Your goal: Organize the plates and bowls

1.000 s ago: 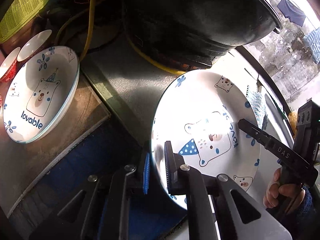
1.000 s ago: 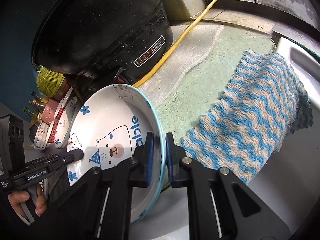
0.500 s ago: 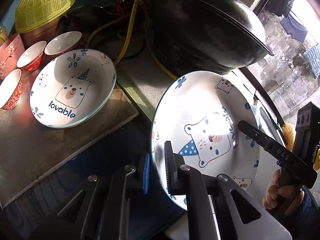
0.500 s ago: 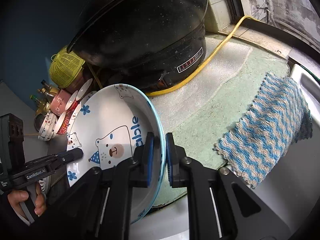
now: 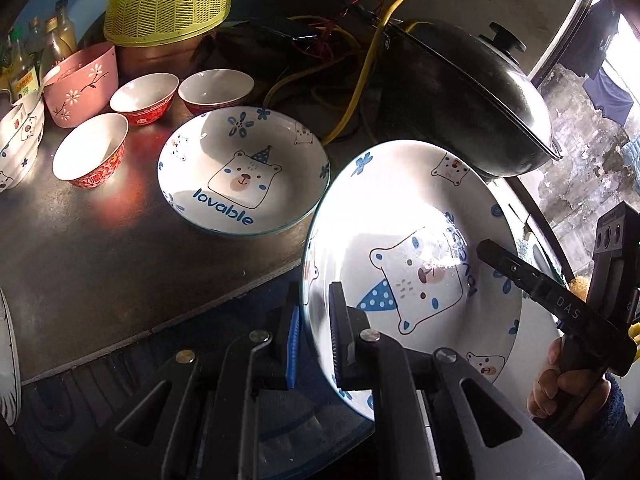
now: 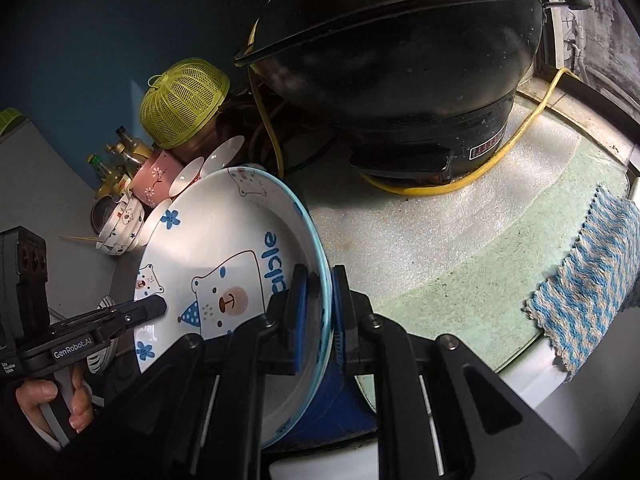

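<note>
A white bear-print plate [image 5: 408, 248] is held tilted in the air by both grippers. My left gripper [image 5: 314, 334] is shut on its near rim. My right gripper [image 6: 319, 312] is shut on the opposite rim; the plate also shows in the right wrist view [image 6: 224, 264]. The right gripper also shows in the left wrist view [image 5: 552, 300]. A matching bear plate [image 5: 240, 172] marked "lovable" lies flat on the dark counter [image 5: 100, 264], to the left of the held plate. Three red-and-white bowls [image 5: 92, 152] stand behind it.
A big black lidded cooker [image 6: 400, 68] with a yellow cable [image 6: 520, 136] stands on the green mat. A yellow mesh food cover [image 5: 168, 0], a pink cup [image 5: 80, 84], bear-print bowls [image 5: 16, 136] and bottles line the back left. A blue-white cloth [image 6: 592, 280] lies right.
Both grippers have lifted the held plate and carried it left, toward the dark counter. The flat bear plate, bowls and mesh cover have come into fuller view.
</note>
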A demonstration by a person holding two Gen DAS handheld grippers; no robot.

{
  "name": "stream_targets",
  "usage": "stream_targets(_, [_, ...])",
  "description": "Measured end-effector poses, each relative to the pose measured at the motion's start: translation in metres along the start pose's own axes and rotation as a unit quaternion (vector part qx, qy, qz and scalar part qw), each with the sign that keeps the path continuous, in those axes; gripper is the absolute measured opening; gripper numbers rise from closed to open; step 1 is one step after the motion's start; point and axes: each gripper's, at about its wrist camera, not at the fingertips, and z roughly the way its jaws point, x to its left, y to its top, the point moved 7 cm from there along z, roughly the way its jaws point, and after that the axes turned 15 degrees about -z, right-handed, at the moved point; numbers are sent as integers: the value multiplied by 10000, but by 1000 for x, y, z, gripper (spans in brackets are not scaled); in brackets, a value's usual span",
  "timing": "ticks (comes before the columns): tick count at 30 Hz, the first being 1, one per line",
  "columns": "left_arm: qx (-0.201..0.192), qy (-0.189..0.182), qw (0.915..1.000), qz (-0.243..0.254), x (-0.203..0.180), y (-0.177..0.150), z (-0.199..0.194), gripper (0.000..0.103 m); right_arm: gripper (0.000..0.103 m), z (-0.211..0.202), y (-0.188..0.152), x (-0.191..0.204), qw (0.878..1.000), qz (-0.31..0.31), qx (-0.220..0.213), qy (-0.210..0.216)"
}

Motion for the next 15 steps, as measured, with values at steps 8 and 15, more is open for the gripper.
stream_targets(8, [-320, 205, 9979, -518, 58, 7, -32, 11, 13, 15, 9, 61, 9982, -472, 101, 362])
stream_targets(15, [-551, 357, 9932, -962, 111, 9, -59, 11, 13, 34, 10, 113, 9937, -871, 277, 642])
